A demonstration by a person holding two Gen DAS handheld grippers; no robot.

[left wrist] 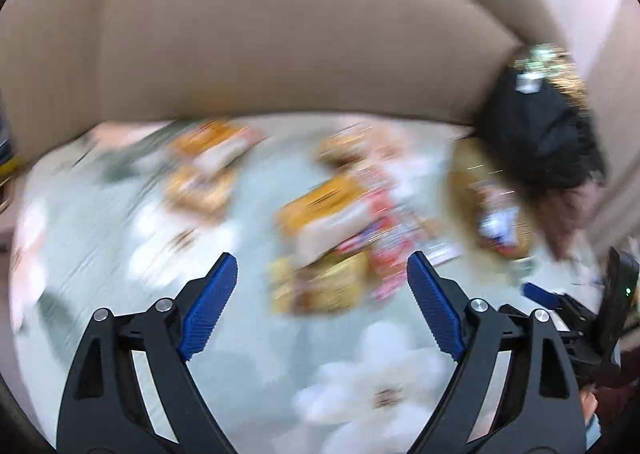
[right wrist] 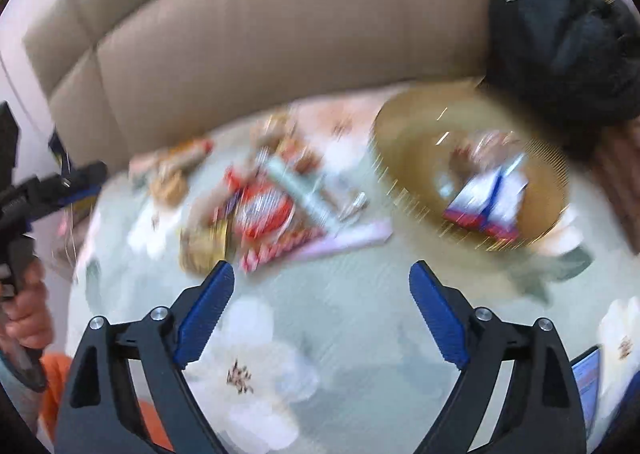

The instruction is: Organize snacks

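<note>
Both views are blurred by motion. Several snack packets [left wrist: 340, 222] in orange, yellow and red lie loose on a pale floral cloth [left wrist: 248, 366]. The same pile of snack packets [right wrist: 260, 210] shows in the right wrist view, left of a golden round tray [right wrist: 404, 134] that holds a white, blue and red packet [right wrist: 488, 198]. My left gripper [left wrist: 322, 266] hangs open above the pile, nothing between its blue pads. My right gripper [right wrist: 322, 274] is open too, over bare cloth [right wrist: 352, 326] in front of the tray and pile.
A beige padded sofa back [left wrist: 280, 34] curves behind the cloth. A black bundle with a gold glittery top [right wrist: 560, 34] sits beside the tray at the back right. A hand [right wrist: 28, 318] with the other gripper appears at the left edge of the right wrist view.
</note>
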